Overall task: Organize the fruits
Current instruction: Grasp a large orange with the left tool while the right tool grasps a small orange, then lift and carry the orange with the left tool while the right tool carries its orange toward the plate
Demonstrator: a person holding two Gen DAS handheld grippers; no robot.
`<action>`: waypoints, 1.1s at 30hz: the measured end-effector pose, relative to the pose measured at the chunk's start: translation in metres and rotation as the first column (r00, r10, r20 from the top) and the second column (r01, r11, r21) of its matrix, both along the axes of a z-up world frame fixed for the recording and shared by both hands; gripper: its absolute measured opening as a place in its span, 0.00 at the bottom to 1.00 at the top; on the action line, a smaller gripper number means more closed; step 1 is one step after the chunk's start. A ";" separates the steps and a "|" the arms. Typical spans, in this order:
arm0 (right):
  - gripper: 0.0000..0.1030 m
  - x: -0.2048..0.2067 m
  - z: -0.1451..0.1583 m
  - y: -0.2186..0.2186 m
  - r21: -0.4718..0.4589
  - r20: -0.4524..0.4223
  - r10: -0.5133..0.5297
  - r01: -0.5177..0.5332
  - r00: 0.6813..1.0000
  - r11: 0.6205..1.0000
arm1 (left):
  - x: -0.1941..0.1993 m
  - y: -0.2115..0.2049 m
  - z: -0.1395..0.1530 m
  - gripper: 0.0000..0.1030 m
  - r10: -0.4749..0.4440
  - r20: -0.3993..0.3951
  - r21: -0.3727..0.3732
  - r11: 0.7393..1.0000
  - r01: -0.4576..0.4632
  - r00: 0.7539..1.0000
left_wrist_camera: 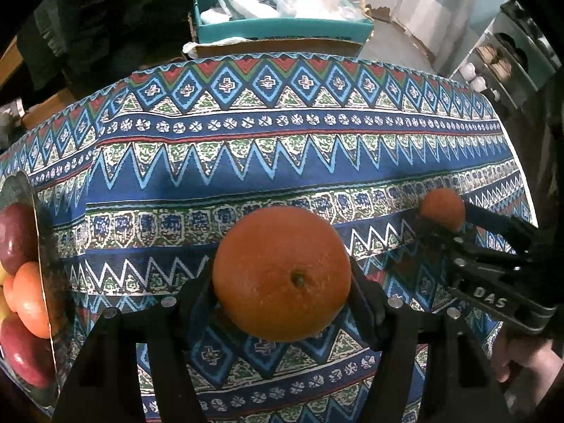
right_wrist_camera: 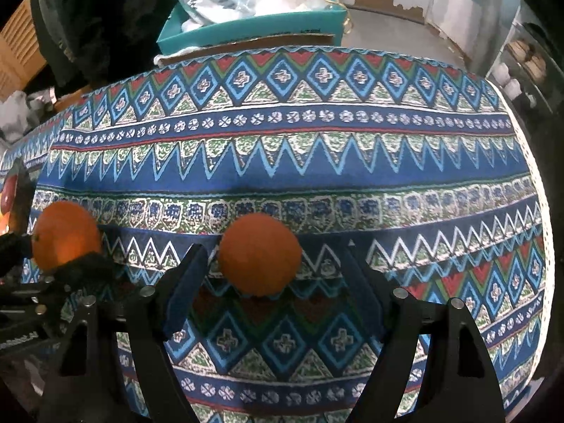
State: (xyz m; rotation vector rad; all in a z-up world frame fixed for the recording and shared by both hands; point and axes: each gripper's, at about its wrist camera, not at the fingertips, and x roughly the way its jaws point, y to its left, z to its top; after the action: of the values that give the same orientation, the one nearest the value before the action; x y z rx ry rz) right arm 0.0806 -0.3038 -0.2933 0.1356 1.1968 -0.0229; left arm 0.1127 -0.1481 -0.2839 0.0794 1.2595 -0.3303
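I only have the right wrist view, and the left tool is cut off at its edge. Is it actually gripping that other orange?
Observer: Yes. The left tool has a finger pressed on each side of the large orange.
Operator: Which way is its stem?
Observer: The stem end faces the left camera.
Operator: Any fruit already sorted?
Observer: A dish at the left holds red apples and a smaller orange.

Large orange [left_wrist_camera: 282,275] gripped, smaller orange [right_wrist_camera: 260,254] on tablecloth [right_wrist_camera: 317,162]
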 end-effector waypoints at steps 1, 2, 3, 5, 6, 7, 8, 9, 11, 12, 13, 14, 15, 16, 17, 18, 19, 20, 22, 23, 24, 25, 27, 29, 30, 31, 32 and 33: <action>0.76 0.001 -0.003 0.001 0.000 -0.007 0.003 -0.003 1.000 1.000 | 0.002 0.003 0.001 0.67 -0.001 0.000 -0.001 1.000 0.001 1.000; 0.75 0.004 -0.006 0.004 -0.002 -0.011 0.003 -0.003 1.000 1.000 | 0.001 0.002 0.001 0.67 -0.001 0.001 -0.002 1.000 0.001 1.000; 0.73 0.005 -0.008 0.005 -0.001 -0.013 0.003 -0.003 1.000 1.000 | 0.001 0.003 0.002 0.67 -0.001 0.001 -0.003 1.000 0.001 1.000; 0.68 0.007 -0.010 0.008 0.008 -0.009 0.008 -0.008 1.000 1.000 | 0.000 0.005 0.003 0.67 -0.002 0.002 -0.007 1.000 0.002 1.000; 0.64 0.008 -0.011 0.009 0.007 -0.009 0.011 -0.011 1.000 1.000 | -0.002 0.005 0.004 0.67 -0.002 0.004 -0.007 1.000 0.002 1.000; 0.60 0.008 -0.011 0.010 0.005 -0.007 0.015 -0.015 1.000 1.000 | -0.003 0.005 0.005 0.67 -0.004 0.006 -0.006 1.000 0.004 1.000; 0.58 0.009 -0.012 0.012 0.001 -0.005 0.018 -0.018 1.000 1.000 | -0.004 0.005 0.005 0.67 -0.006 0.007 -0.006 1.000 0.006 1.000; 0.49 0.009 -0.012 0.014 -0.010 0.002 0.021 -0.021 1.000 1.000 | -0.005 0.005 0.006 0.67 -0.006 0.008 -0.007 1.000 0.006 1.000; 0.45 0.008 -0.012 0.014 -0.020 0.006 0.014 -0.014 1.000 1.000 | -0.008 0.006 0.008 0.67 -0.006 0.011 -0.008 1.000 0.006 1.000; 0.44 0.007 -0.012 0.012 -0.010 0.006 0.011 -0.010 1.000 1.000 | -0.009 0.006 0.008 0.67 -0.007 0.013 -0.008 1.000 0.007 1.000; 0.43 0.007 -0.012 0.011 -0.001 0.008 0.007 -0.007 1.000 1.000 | -0.010 0.006 0.010 0.67 -0.007 0.018 -0.007 1.000 0.007 1.000; 0.43 0.006 -0.011 0.009 0.006 0.013 0.004 -0.004 1.000 1.000 | -0.011 0.006 0.012 0.67 -0.006 0.022 -0.006 1.000 0.006 1.000; 0.43 0.005 -0.010 0.008 0.007 0.016 0.001 -0.001 1.000 1.000 | -0.012 0.008 0.014 0.67 -0.005 0.029 -0.006 1.000 0.005 1.000; 0.43 0.005 -0.009 0.008 0.003 0.023 -0.004 0.004 1.000 1.000 | -0.013 0.008 0.016 0.67 -0.004 0.033 -0.006 1.000 0.004 0.999; 0.43 0.002 -0.006 0.005 0.003 0.029 -0.006 0.006 1.000 1.000 | -0.013 0.009 0.018 0.67 -0.001 0.038 -0.007 1.000 0.002 0.999; 0.43 0.000 -0.003 0.003 0.003 0.034 -0.009 0.009 0.999 1.000 | -0.013 0.010 0.020 0.67 0.000 0.042 -0.008 1.000 0.000 0.999; 0.43 -0.001 0.000 0.003 0.003 0.041 -0.013 0.013 0.999 1.000 | -0.014 0.012 0.022 0.67 0.002 0.049 -0.010 1.000 -0.002 0.999; 0.43 -0.002 0.004 0.002 0.000 0.047 -0.015 0.015 0.999 1.000 | -0.015 0.013 0.025 0.67 0.003 0.055 -0.010 1.000 -0.002 0.998; 0.43 -0.005 0.014 0.002 -0.010 0.065 -0.016 0.017 0.998 1.000 | -0.016 0.016 0.031 0.67 0.005 0.068 -0.011 1.000 -0.004 0.998; 0.43 -0.006 0.018 0.002 -0.015 0.071 -0.015 0.016 0.997 1.000 | -0.017 0.017 0.034 0.67 0.004 0.076 -0.011 1.000 -0.003 0.997; 0.43 -0.007 0.024 0.003 -0.026 0.081 -0.013 0.015 0.997 1.000 | -0.018 0.017 0.038 0.67 0.004 0.084 -0.010 1.000 -0.003 0.996; 0.43 -0.008 0.029 0.002 -0.033 0.089 -0.010 0.013 0.996 0.999 | -0.019 0.019 0.042 0.67 0.004 0.092 -0.010 1.000 -0.003 0.996; 0.43 -0.009 0.039 0.004 -0.049 0.105 -0.005 0.011 0.994 0.999 | -0.020 0.020 0.048 0.67 0.005 0.104 -0.015 1.000 -0.004 0.995; 0.43 -0.011 0.048 0.006 -0.062 0.120 -0.003 0.010 0.993 0.998 | -0.023 0.022 0.055 0.67 0.008 0.123 -0.018 1.000 -0.006 0.992; 0.43 -0.011 0.052 0.007 -0.067 0.124 -0.001 0.009 0.992 0.998 | -0.024 0.022 0.059 0.67 0.009 0.134 -0.018 1.000 -0.007 0.991; 0.43 -0.012 0.058 0.009 -0.074 0.131 0.002 0.008 0.991 0.997 | -0.026 0.023 0.063 0.67 0.007 0.148 -0.018 1.000 -0.005 0.989; 0.43 -0.015 0.062 0.008 -0.079 0.134 0.004 0.007 0.991 0.997 | -0.027 0.024 0.068 0.67 0.005 0.160 -0.018 1.000 -0.003 0.987; 0.43 -0.016 0.066 0.009 -0.087 0.138 0.006 0.006 0.990 0.996 | -0.028 0.024 0.071 0.67 0.004 0.167 -0.019 1.000 -0.001 0.986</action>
State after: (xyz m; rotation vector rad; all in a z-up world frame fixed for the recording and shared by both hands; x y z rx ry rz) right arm 0.0644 -0.2949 -0.2272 0.0592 1.0551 -0.0652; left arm 0.0851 -0.1243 -0.2128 0.0875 1.0902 -0.3261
